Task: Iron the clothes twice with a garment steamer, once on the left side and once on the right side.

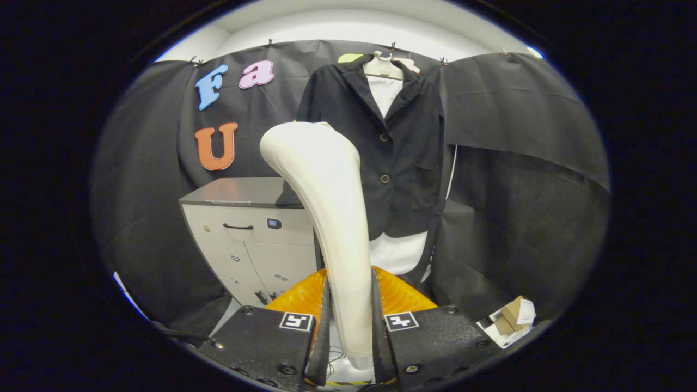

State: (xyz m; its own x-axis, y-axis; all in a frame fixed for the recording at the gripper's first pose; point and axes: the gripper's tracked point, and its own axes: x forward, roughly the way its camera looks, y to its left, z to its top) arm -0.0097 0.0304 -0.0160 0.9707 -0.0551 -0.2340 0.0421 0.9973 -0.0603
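Black wool-like cloth makes up the biggest thing I have ahead of me: a dark jacket [400, 147] hanging on a white hanger [383, 68] against the booth wall, buttoned over a white shirt [396, 253] that shows at the collar and below the hem. To its left stands a grey cabinet [248, 239] with a flat top surface, a drawer with a dark handle and two lower doors. All of them are closed, so I cannot say what is inside, and nothing sits on the top that I can make out.

Next in size is the cream garment steamer [326, 218]. Its handle rises from between the fingers and curves up to a head that sits in front of the jacket's left half as I see it. I cannot tell whether the head touches the fabric or hovers just off it. The gripper [349, 332] has its jaws clenched on the steamer's handle, both fingers pressing its sides.

Behind the fingers an orange ribbed object [395, 296] shows, though I cannot tell what it is. Down to the right, on the floor, lie a few small cardboard boxes [512, 321], apparently closed.

As for progress, I judge that one side pass is either about to start or is under way. Nothing here shows a finished pass, so I count both sides as left to do.
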